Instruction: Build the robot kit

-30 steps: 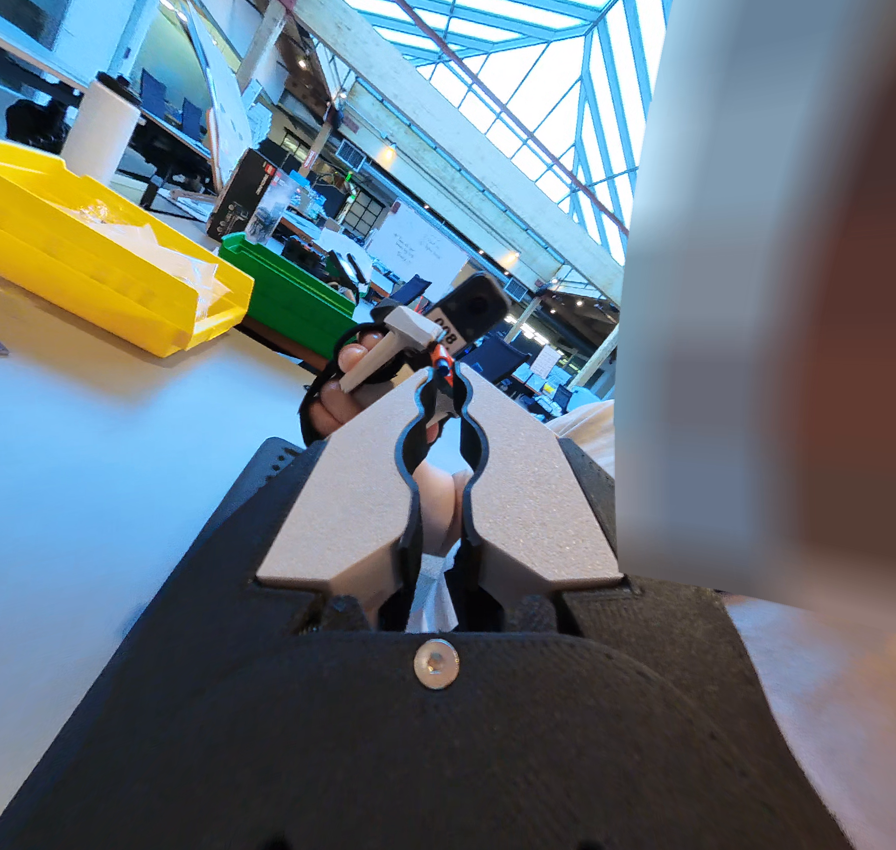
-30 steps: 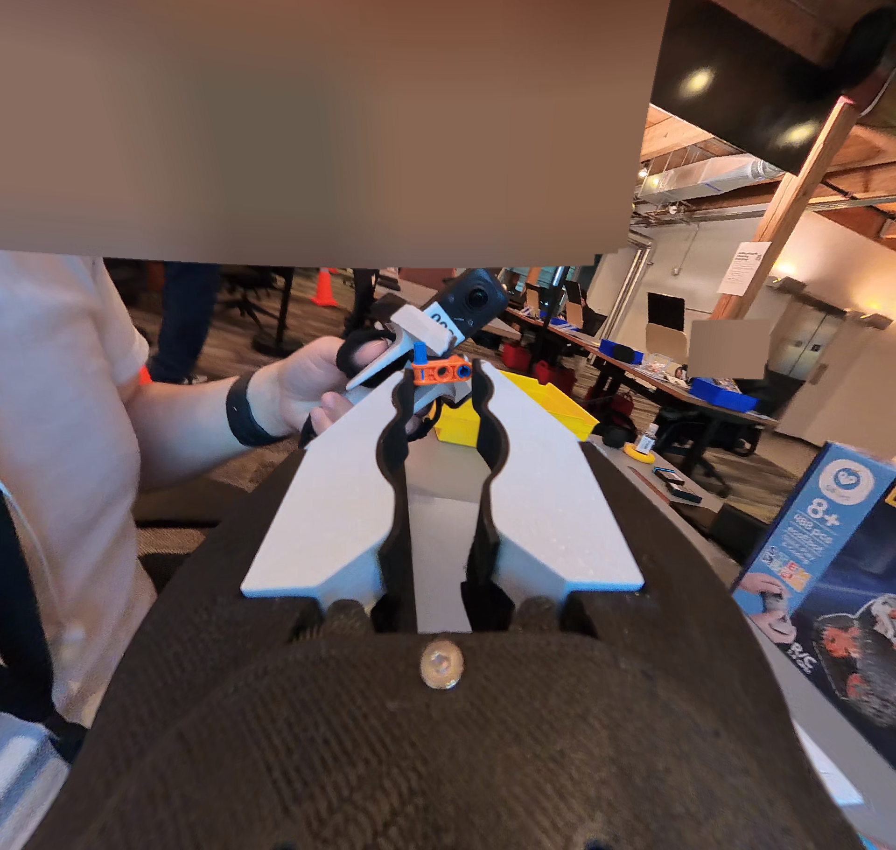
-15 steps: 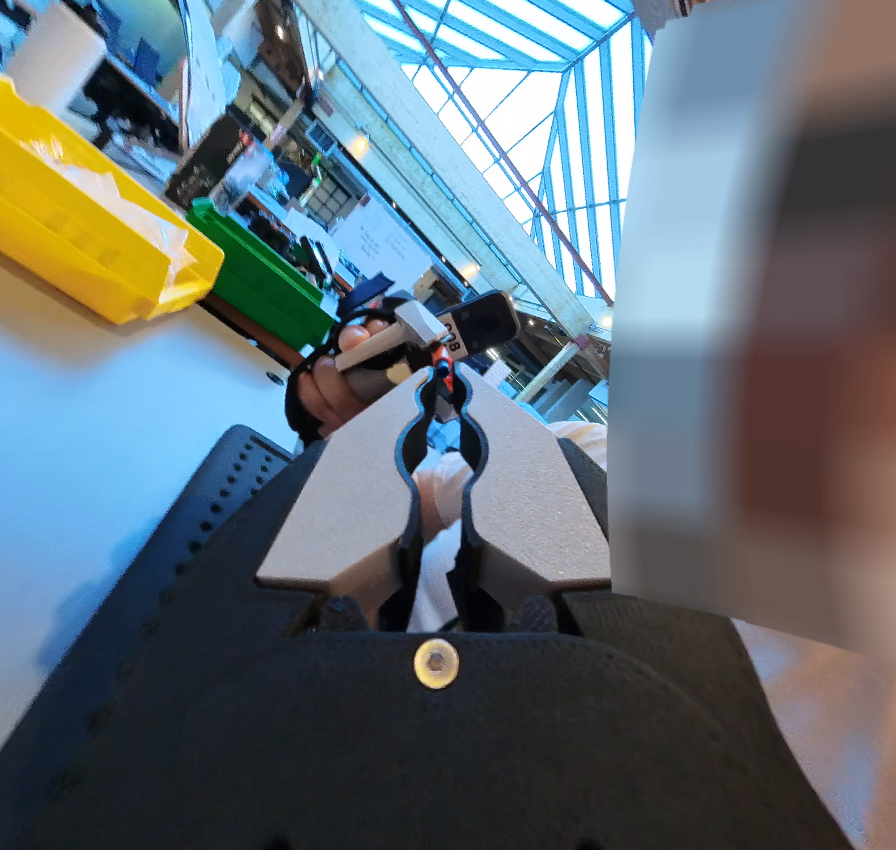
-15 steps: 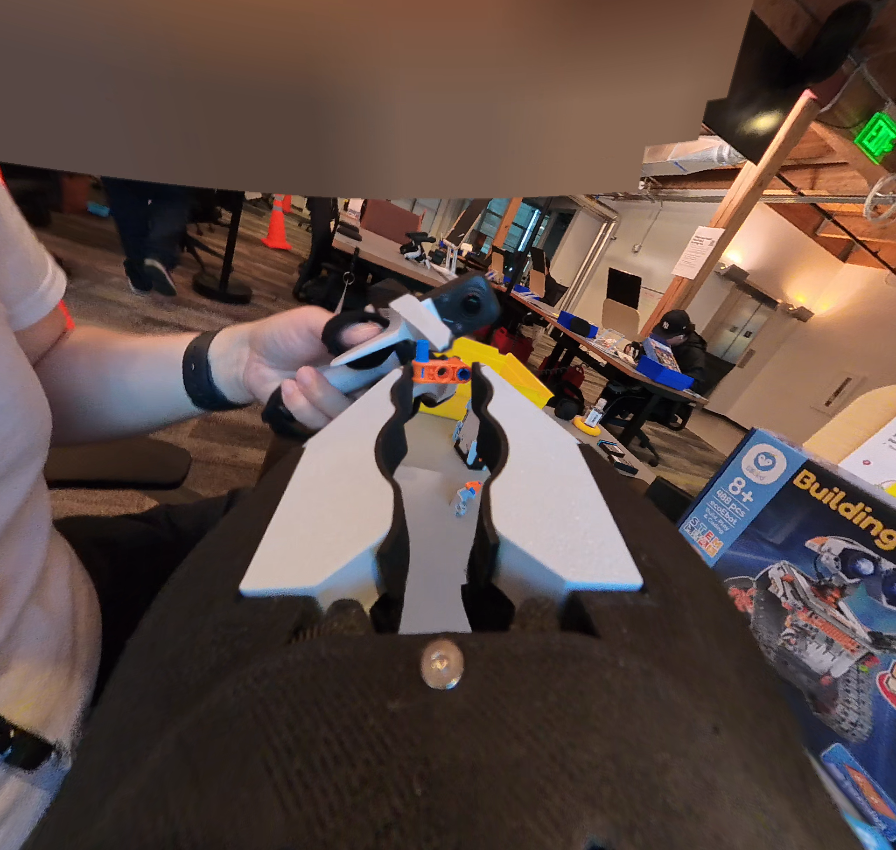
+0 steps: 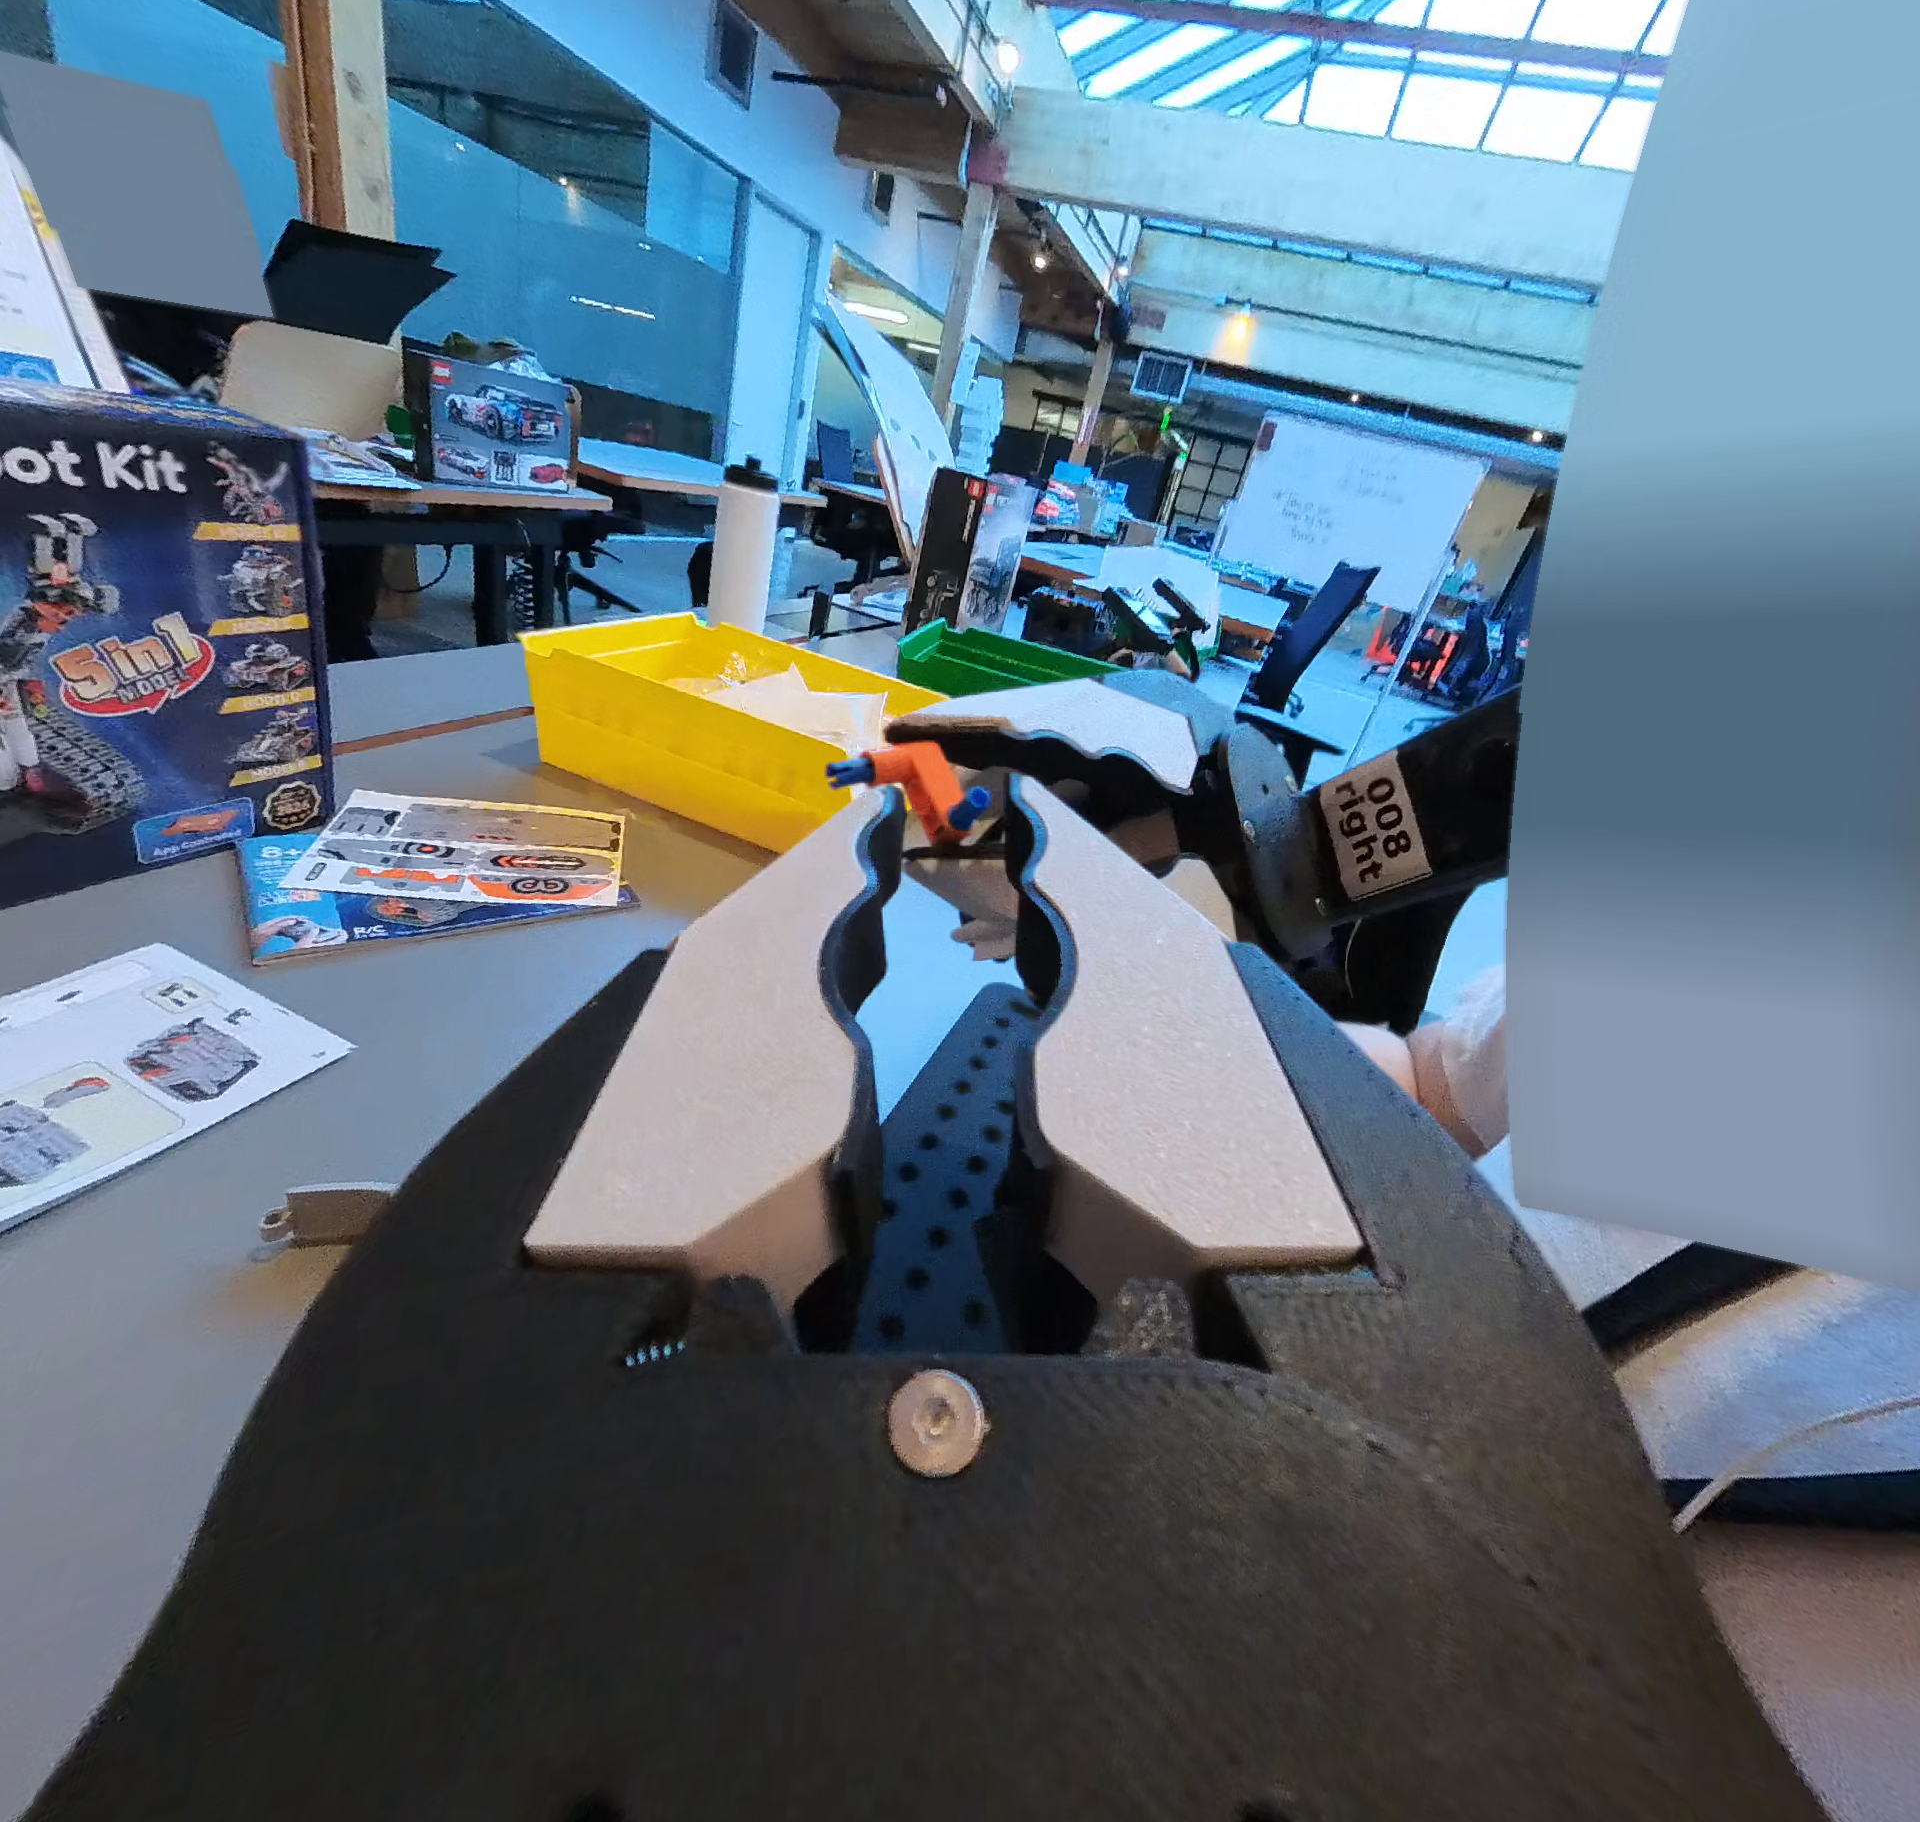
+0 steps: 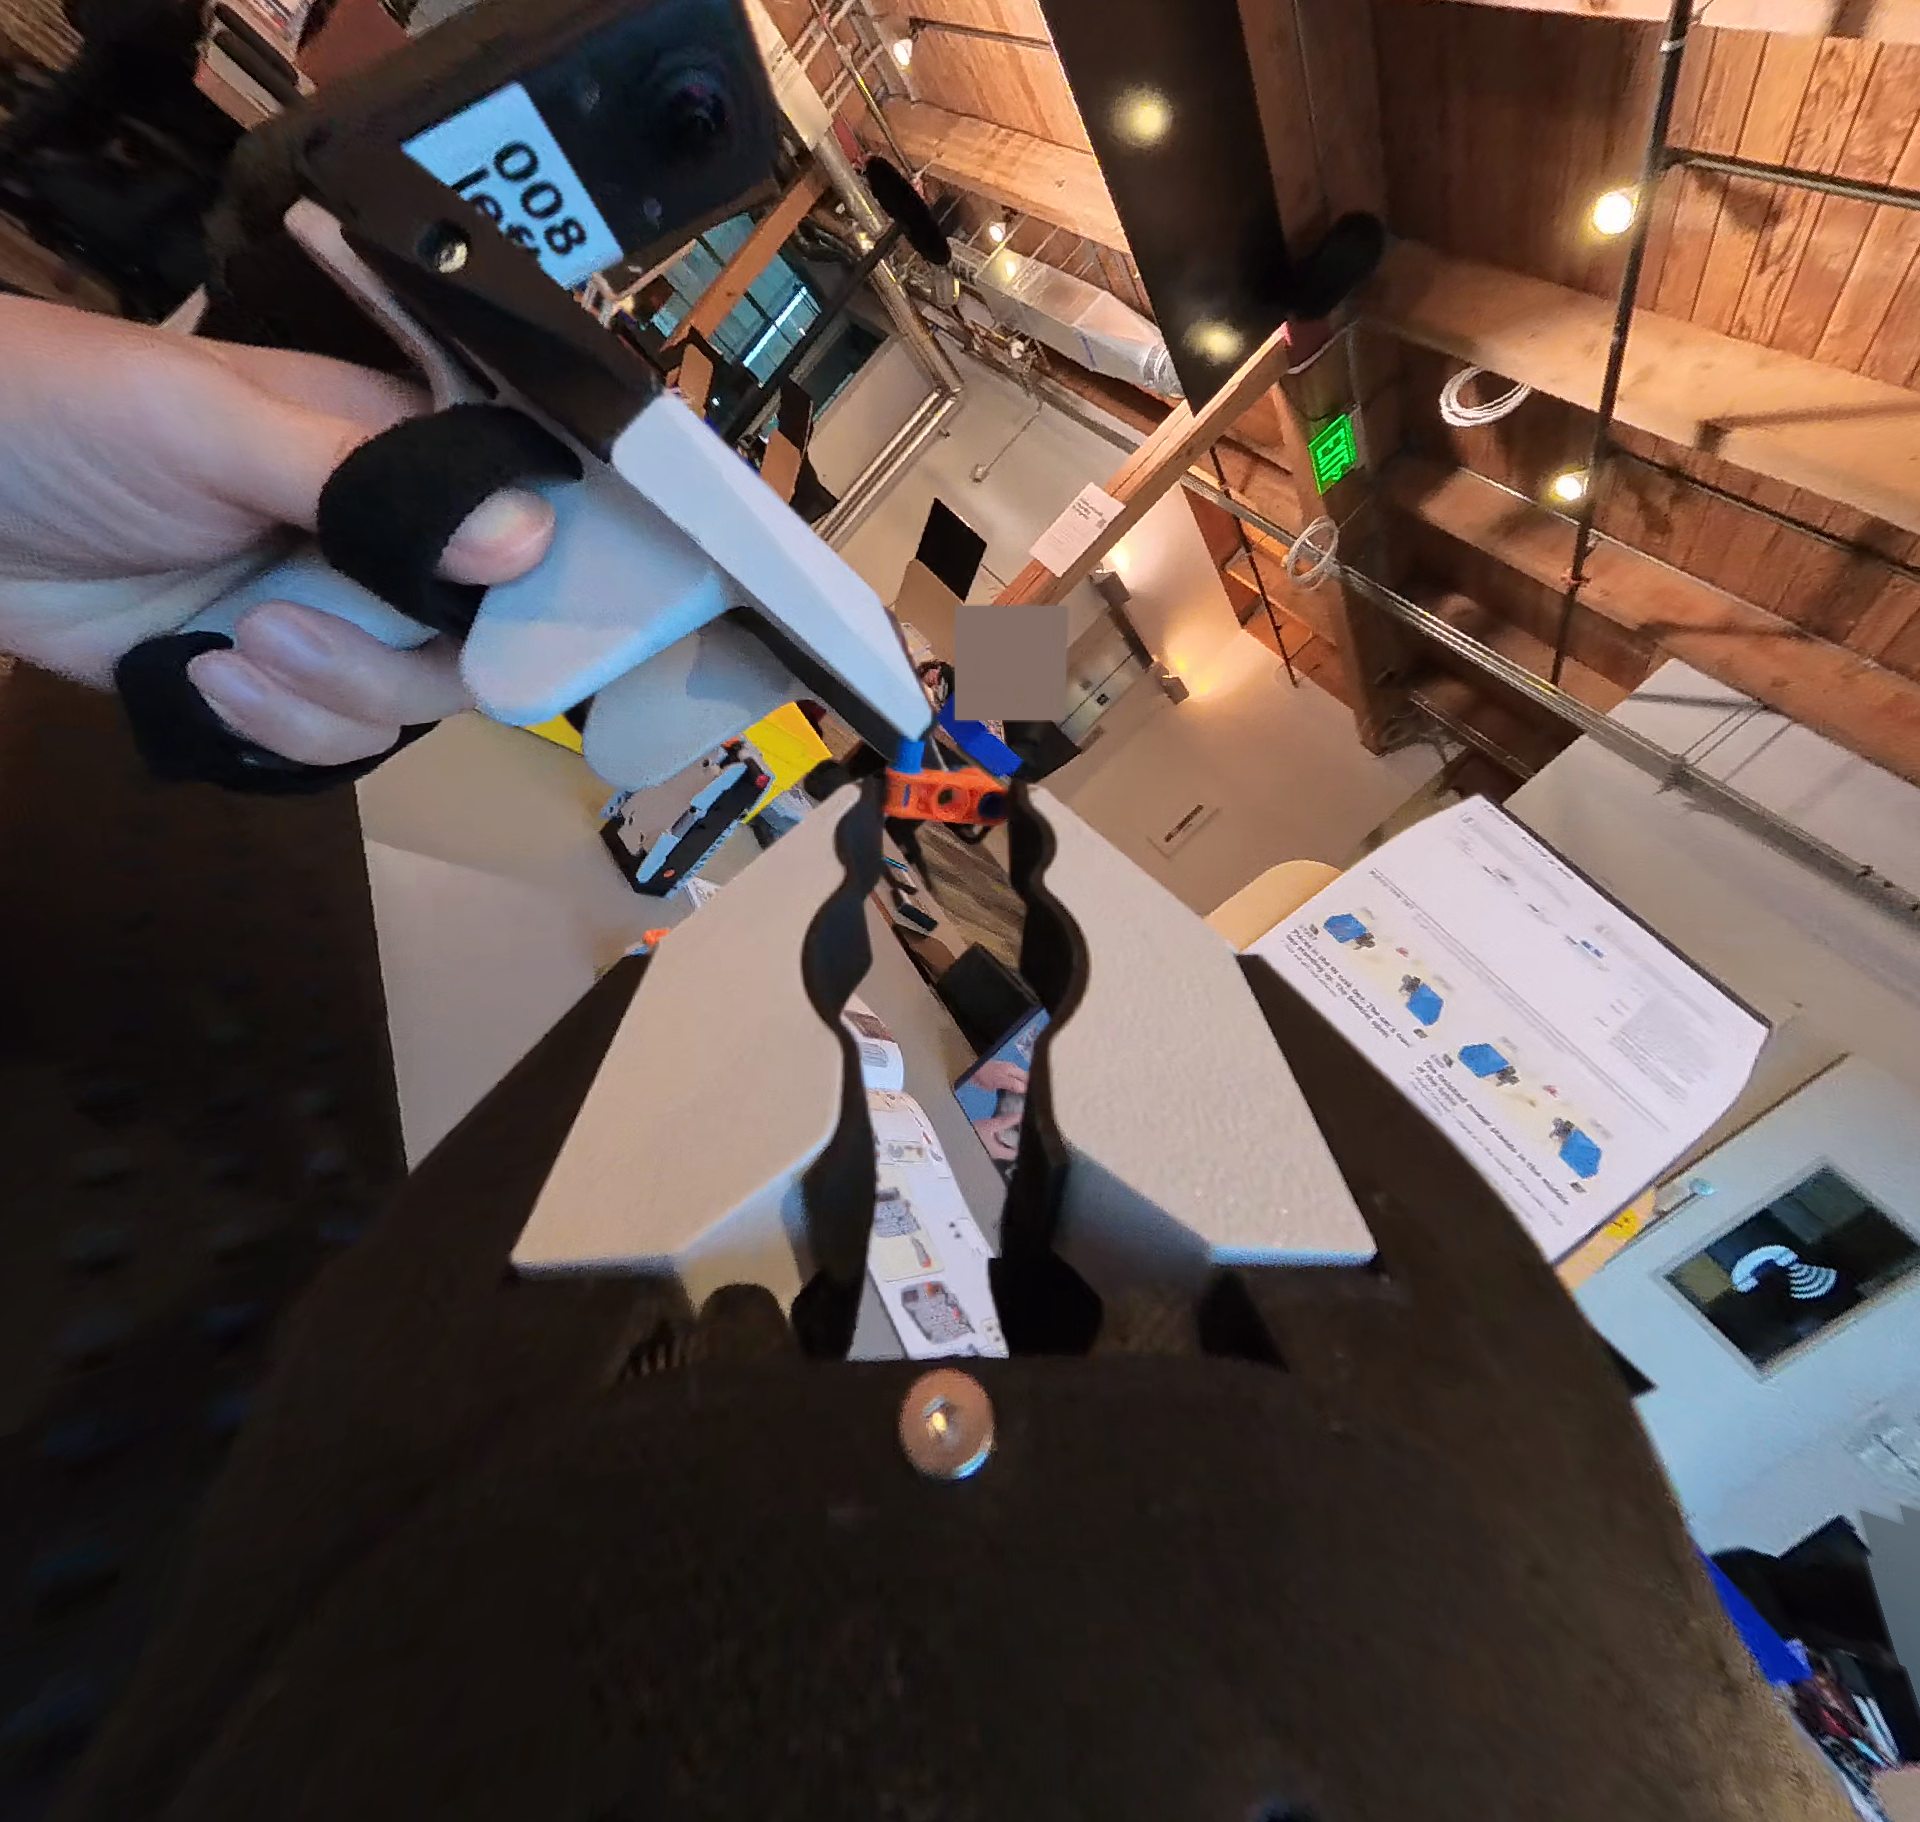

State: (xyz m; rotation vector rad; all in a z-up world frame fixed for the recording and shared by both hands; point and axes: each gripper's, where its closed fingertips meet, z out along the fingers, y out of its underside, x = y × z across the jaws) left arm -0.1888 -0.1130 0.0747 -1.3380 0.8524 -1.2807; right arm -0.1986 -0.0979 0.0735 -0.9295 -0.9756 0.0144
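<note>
Left wrist view only: the bench point(image 5: 468, 1003) and what lies on it – a dark kit box point(image 5: 156, 629) standing at the left, a sticker sheet point(image 5: 447, 868) on a booklet in front of it, a printed instruction sheet point(image 5: 135, 1055) and a small grey part point(image 5: 322, 1213) near the camera.
Right wrist view only: the person's hand point(image 6: 156, 505) in black finger loops on the other handle, an open instruction booklet point(image 6: 1507, 1024) at the right, and a green lit sign point(image 6: 1333, 451).
Orange piece point(image 6: 935, 796): a small angled connector with blue pins, held in the air above the bench where the two sets of fingertips meet.
Right gripper point(image 6: 940, 806): pinching the orange piece across its tips.
Left gripper point(image 5: 948, 811): jaws narrowly parted about the piece's lower end – whether they press on it cannot be told.
Yellow bin point(image 5: 665, 733): on the bench beyond the tips; holds clear plastic bags point(image 5: 790, 697).
Green bin point(image 5: 977, 655): just behind the yellow one; contents not visible.
Room: an open workshop with a glass skylight point(image 5: 1351, 16), a whiteboard point(image 5: 1340, 515), a white bottle point(image 5: 746, 546) on a farther desk, and a timber ceiling point(image 6: 1558, 110).
</note>
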